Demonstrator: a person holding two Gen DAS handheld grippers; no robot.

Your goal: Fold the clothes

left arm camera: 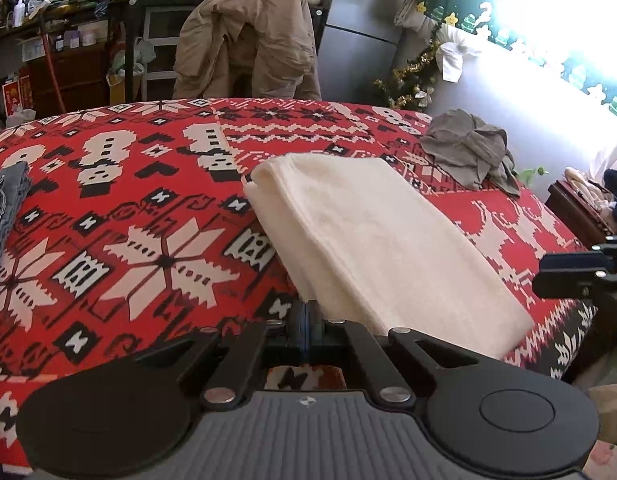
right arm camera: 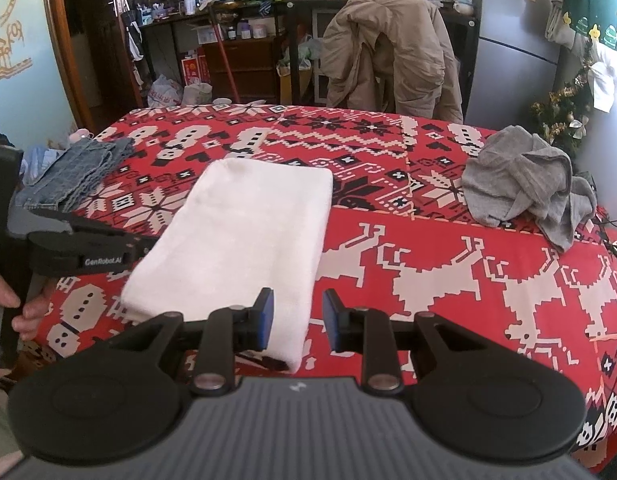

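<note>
The folded white cloth point(right arm camera: 236, 236) lies flat on the surface point(right arm camera: 428, 240), which is covered in a red, white and black patterned cover. Its near end sits directly ahead of the right gripper point(right arm camera: 298, 314): the near right corner falls in the gap between the jaws, and the left blue pad overlaps its edge. Those jaws stand partly spread and pinch nothing.

The left gripper point(left arm camera: 308, 320) has its jaws pressed fully together, the blue pads meeting. The cloth's near left edge lies just beyond and to the right of the tips; whether they touch or catch it cannot be told. In the right wrist view that gripper reaches in from the left, beside the cloth's left edge, with a hand point(right arm camera: 26, 312) beneath it.

Well beyond the right jaws, to the right, a grey garment point(right arm camera: 528, 184) lies crumpled. To the far left lies a denim piece point(right arm camera: 72, 176), flat. Past the far edge of the surface, a tan jacket point(right arm camera: 388, 52) hangs over a chair.
</note>
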